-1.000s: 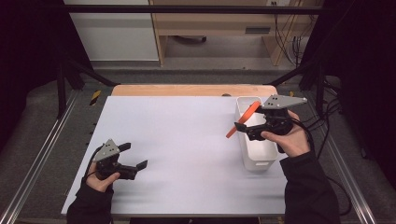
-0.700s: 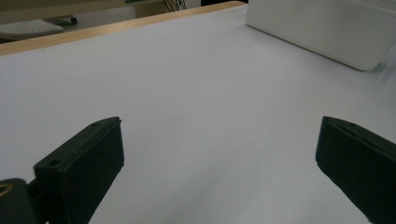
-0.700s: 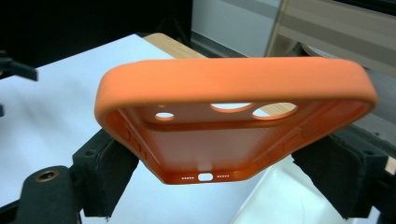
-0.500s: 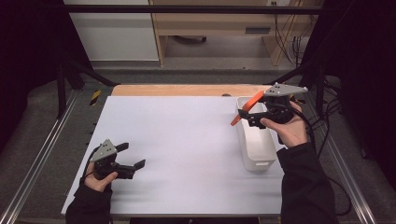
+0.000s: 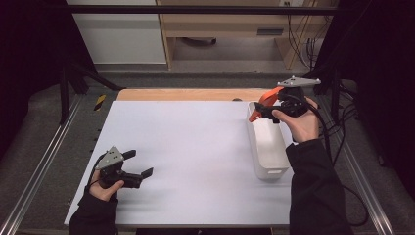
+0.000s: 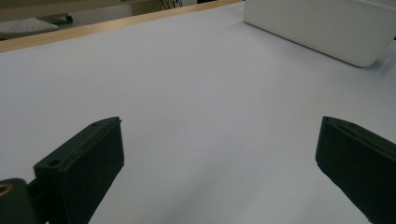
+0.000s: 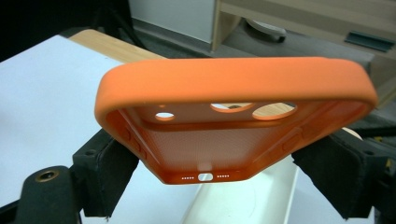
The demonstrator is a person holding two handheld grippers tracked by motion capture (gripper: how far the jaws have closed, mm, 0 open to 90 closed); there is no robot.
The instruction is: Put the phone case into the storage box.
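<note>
An orange phone case [image 7: 233, 112] is clamped by its two long sides between the jaws of my right gripper [image 7: 217, 175]. In the high view that right gripper [image 5: 262, 111] holds the orange case [image 5: 263, 103] in the air over the far end of a white bin [image 5: 270, 152]. My left gripper [image 5: 138, 164] rests low at the front left of the white table [image 5: 195, 147], open, with nothing between its jaws. The left gripper view shows its black fingers [image 6: 84, 163] spread wide over bare table, the white bin [image 6: 317, 23] farther off.
A wooden strip [image 5: 186, 94] borders the table's far edge. Metal rails [image 5: 44, 161] run along both sides, with cables [image 5: 342, 122] at the right. A wooden desk [image 5: 230, 19] stands beyond on the floor.
My right gripper has carried the orange case up and toward the far end of the bin. The left gripper has stayed nearly still.
</note>
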